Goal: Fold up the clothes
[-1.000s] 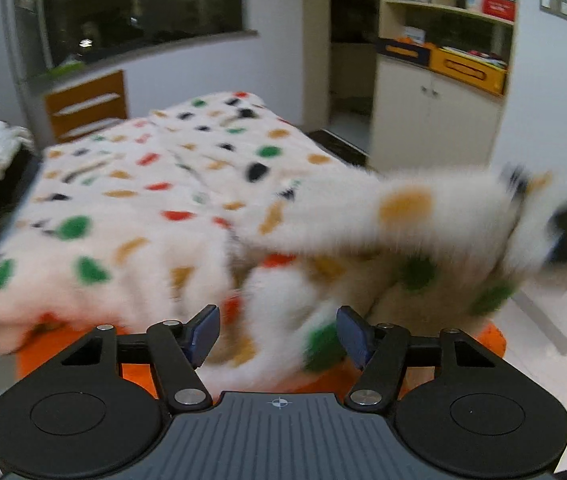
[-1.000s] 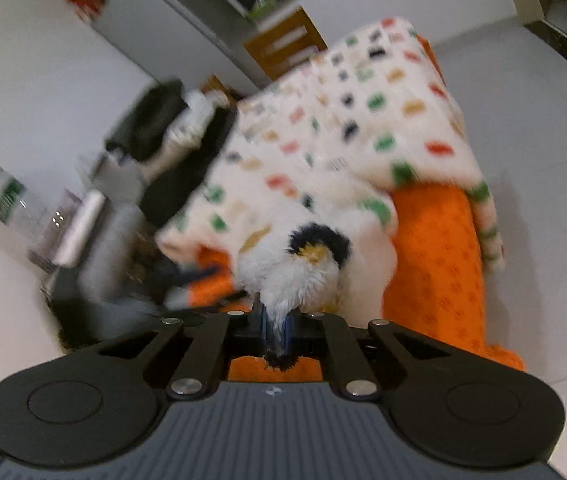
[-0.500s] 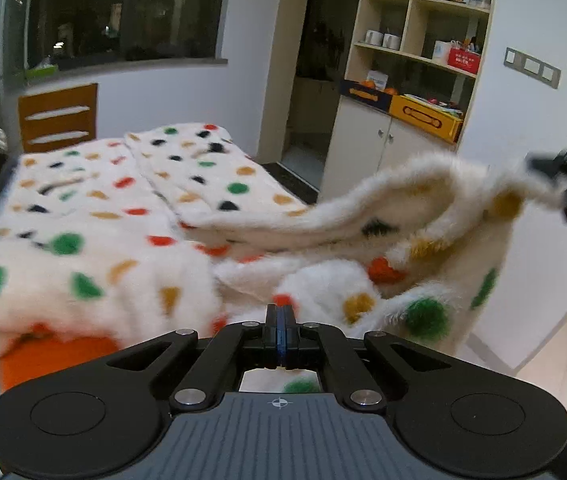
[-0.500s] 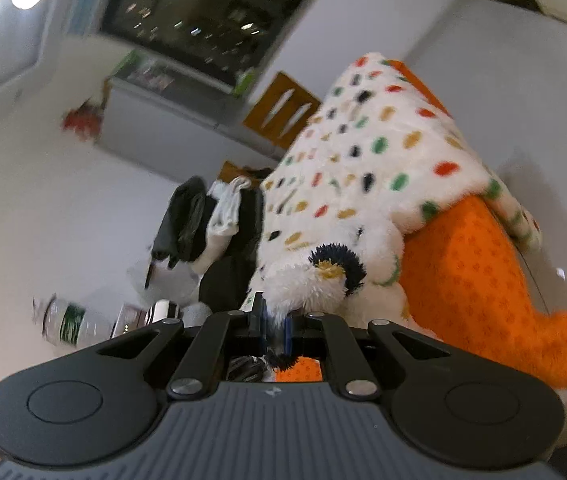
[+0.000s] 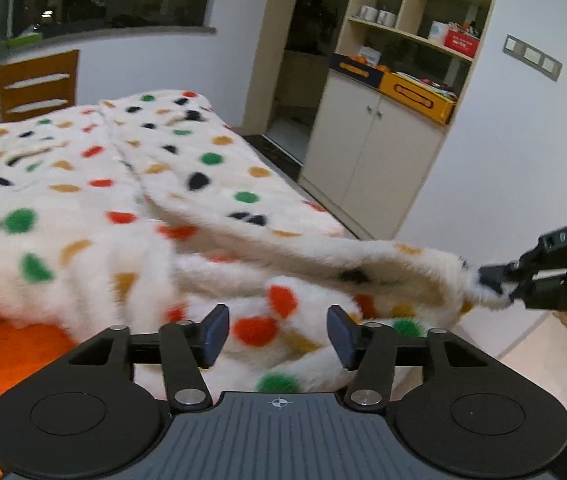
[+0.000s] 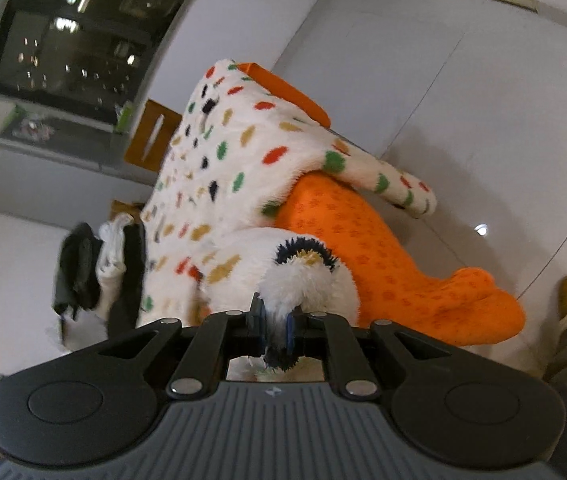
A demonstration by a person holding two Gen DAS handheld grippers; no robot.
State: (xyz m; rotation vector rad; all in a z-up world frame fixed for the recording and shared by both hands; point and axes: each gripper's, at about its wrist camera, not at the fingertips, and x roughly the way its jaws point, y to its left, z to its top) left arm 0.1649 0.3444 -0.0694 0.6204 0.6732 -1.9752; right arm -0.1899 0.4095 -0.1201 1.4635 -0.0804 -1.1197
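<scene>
Fleece garment [image 5: 95, 184], white and fluffy with red, green, orange and black spots, lay spread over an orange cloth [image 5: 7, 364] on a table and filled the left and middle of the left wrist view. One edge of it was lifted and stretched toward the right of the frame, where the right gripper [image 5: 499, 280] pinched its tip. The left gripper [image 5: 277, 334], at the lower middle of that view, had its jaws apart and opening; the blue pads [image 5: 216, 330] stood on either side of a spotted fold without pressing on it.

In the right wrist view, the right gripper [image 6: 277, 322] sat at the lower middle with its jaws nearly together, easing slightly, a tuft of the fleece clamped between them. The garment [image 6: 223, 168] ran from there up to the middle of the frame, and the orange cloth [image 6: 387, 264] hung down toward the right. Dark and white clothes [image 6: 91, 272] were heaped at the left. A shelf unit [image 5: 415, 40] stood at the upper right of the left wrist view.
</scene>
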